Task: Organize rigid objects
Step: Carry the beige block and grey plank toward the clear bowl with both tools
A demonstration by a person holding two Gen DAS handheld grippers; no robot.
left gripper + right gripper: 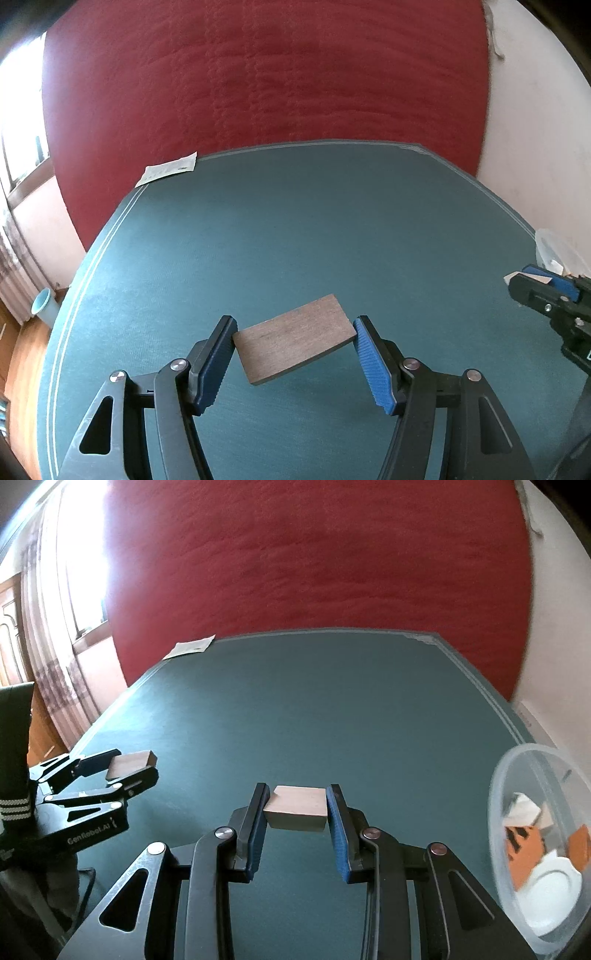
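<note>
Left wrist view: left gripper (pixel 293 341) clamps a flat dark wooden rectangular block (pixel 293 339) above the green table (pixel 295 229). Only the right wrist view shows the right gripper (pixel 296 806) clamping a pale wooden block (pixel 296 805), beside a clear plastic tub (pixel 506 775).

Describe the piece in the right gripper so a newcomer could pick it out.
Start at the green table, then find the clear tub at its right edge. Left of it, the right gripper clamps a pale wooden block: thicker and lighter than the dark flat board in the left gripper.
</note>
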